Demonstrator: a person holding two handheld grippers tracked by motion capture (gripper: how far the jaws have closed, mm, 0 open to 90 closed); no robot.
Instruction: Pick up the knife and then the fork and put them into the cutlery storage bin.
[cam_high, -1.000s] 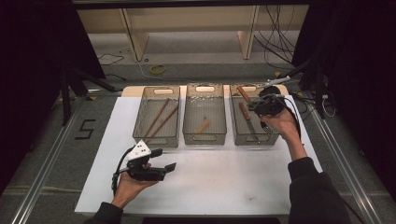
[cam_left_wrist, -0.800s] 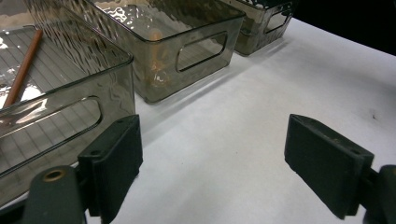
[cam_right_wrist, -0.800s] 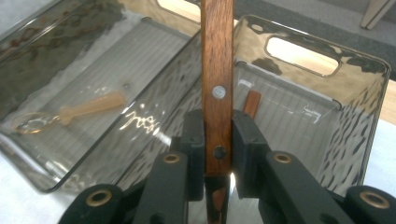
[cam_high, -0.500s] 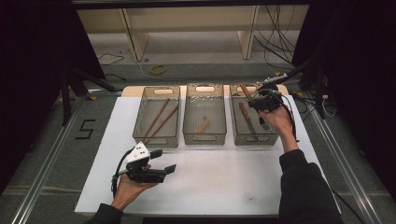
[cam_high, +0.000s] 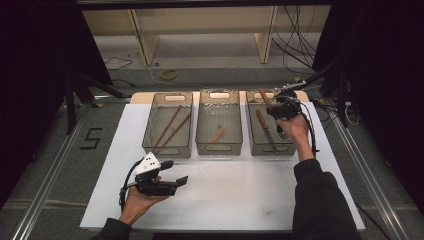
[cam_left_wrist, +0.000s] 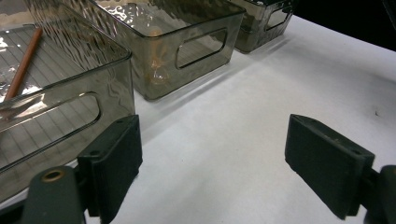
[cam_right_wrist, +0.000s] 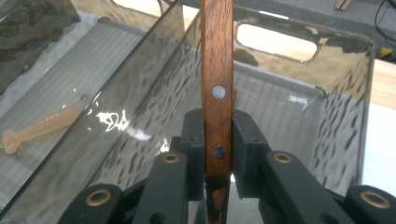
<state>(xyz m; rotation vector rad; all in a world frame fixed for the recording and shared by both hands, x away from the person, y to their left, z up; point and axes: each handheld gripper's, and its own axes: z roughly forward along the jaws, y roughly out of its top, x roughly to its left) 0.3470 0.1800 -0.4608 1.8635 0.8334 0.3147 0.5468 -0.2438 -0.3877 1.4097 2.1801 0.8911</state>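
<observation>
Left gripper (cam_high: 170, 180): nearest the person, low over the white desk (cam_high: 240, 200); its fingers (cam_left_wrist: 112, 158) stand wide apart with nothing between them.
Right gripper (cam_high: 278, 111): over the right bin, fingers clamped on the brown wooden riveted handle (cam_right_wrist: 217, 70) of what is probably a knife; its far end is hard to make out.
Risk: the handle is pinched near one end, so it could pivot or slip and strike the bin's wall; a release from too high would let it bounce onto the piece already inside.
Left smoky clear plastic bin (cam_high: 150, 145): two long brown sticks (cam_high: 170, 127), likely chopsticks.
Middle smoky clear plastic bin (cam_high: 219, 148): one short pale tan piece (cam_high: 217, 135).
Right smoky clear plastic bin (cam_high: 272, 149): a wooden-handled utensil (cam_high: 265, 127) lying flat; the held handle hangs above the far end.
</observation>
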